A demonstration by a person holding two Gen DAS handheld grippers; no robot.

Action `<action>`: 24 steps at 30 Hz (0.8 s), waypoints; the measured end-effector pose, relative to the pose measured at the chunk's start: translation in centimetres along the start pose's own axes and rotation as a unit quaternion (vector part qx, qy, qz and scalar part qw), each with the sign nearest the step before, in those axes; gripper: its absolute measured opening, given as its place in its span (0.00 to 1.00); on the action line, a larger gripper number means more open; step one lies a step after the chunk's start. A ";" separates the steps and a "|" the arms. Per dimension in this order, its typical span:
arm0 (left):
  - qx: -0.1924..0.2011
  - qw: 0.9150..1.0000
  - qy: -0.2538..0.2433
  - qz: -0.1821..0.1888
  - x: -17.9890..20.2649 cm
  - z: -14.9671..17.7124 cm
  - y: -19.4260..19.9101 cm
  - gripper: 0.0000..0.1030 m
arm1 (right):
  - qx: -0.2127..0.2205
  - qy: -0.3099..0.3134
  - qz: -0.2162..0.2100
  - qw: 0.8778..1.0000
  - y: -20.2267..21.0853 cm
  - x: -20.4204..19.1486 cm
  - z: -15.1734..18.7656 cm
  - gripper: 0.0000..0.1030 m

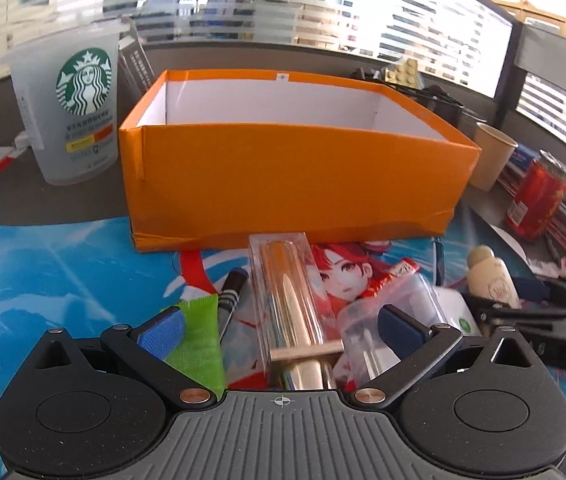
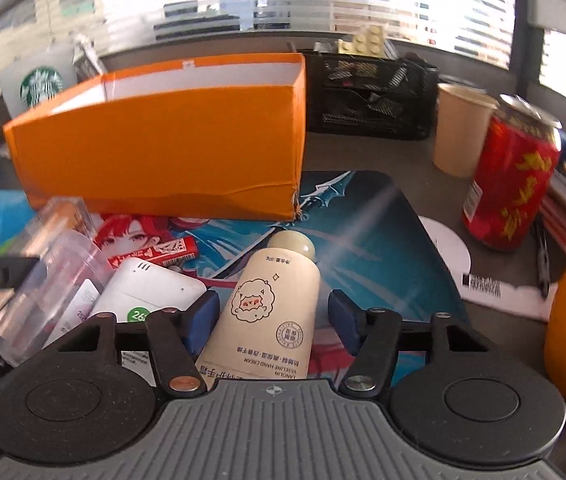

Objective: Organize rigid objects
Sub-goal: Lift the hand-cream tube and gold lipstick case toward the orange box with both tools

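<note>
So the step here looks like the pickup stage: both grippers are lined up on stuff lying just in front of the orange box (image 2: 163, 136), and nothing's gone in yet as far as I can see, the white inside of the box that's visible looks bare

The right gripper (image 2: 273, 316) has the cream hand cream tube (image 2: 275, 300) between its fingers, cap end pointing toward the box. The left pad looks like it's touching the tube's side, the right pad is clearly apart from it with mat showing in the gap, so not clamped on it yet

The left gripper (image 1: 281, 330) is spread wide around a clear plastic case with a gold thing inside (image 1: 287, 300), which lies with its far end almost against the box's front wall. Pads aren't touching it, and a clear tub (image 1: 395, 320) sits right by the right pad

My guess for next: the right one needs to finish squeezing the tube, lift it and carry it over the box's near wall. The tube is angled between the fingers so it might twist when pinched
</note>
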State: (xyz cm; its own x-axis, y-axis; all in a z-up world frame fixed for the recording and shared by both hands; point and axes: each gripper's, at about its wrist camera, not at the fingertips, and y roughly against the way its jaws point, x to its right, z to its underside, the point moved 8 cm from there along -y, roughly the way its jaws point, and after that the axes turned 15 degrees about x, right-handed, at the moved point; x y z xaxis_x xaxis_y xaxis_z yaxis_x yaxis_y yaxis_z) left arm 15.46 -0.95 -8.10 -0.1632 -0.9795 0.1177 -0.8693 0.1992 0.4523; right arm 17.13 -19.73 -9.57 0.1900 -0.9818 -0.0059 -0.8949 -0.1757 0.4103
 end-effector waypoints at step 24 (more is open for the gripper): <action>-0.021 1.000 -0.013 0.004 0.8 1.3 -1.1 0.52 | 0.013 0.030 -0.014 0.999 0.0 -0.3 -0.1 0.43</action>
State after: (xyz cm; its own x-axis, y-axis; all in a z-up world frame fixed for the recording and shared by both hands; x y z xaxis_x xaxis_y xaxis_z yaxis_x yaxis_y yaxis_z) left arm 15.64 -2.03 -9.65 -0.1830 -0.9780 0.0997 -0.8475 0.2083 0.4882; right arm 17.12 -19.48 -9.45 0.2388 -0.9704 0.0370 -0.8990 -0.2065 0.3862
